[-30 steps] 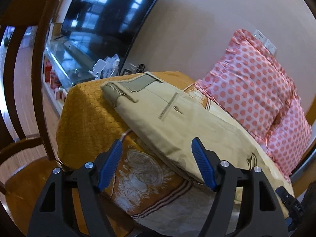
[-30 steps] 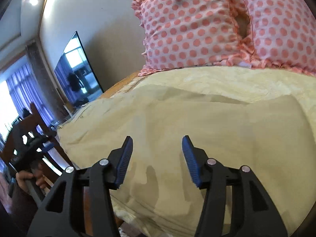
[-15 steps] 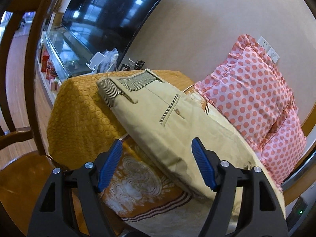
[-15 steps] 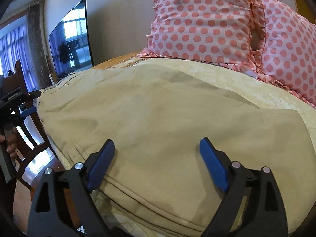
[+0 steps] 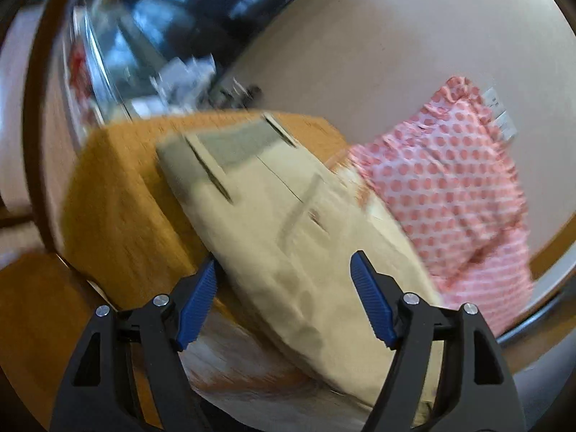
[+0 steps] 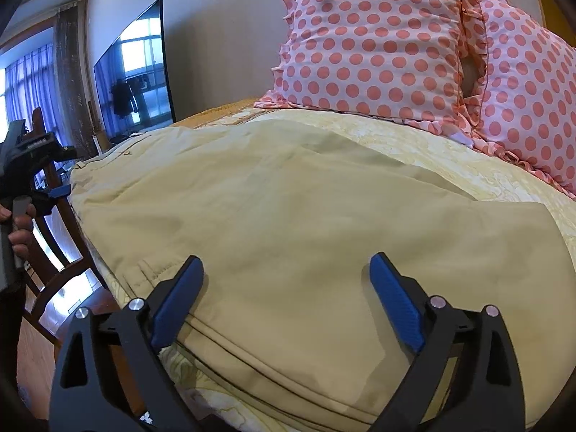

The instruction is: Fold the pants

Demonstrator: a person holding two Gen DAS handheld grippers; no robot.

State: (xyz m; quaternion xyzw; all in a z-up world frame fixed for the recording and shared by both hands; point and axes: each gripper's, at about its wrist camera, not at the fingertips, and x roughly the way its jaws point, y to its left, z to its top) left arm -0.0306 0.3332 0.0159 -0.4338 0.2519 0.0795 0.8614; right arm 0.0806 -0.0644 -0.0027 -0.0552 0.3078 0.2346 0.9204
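Pants [image 5: 288, 237] lie lengthwise on bed [image 5: 115, 194], waistband toward TV; left gripper [image 5: 284, 291] and right gripper [image 6: 288, 291] gape, holding nothing.

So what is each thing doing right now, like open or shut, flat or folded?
Pants: lying on the bed, not gripped.
Left gripper: open, empty.
Right gripper: open, empty.
Pillows: propped against the wall.
TV: off, showing reflections.
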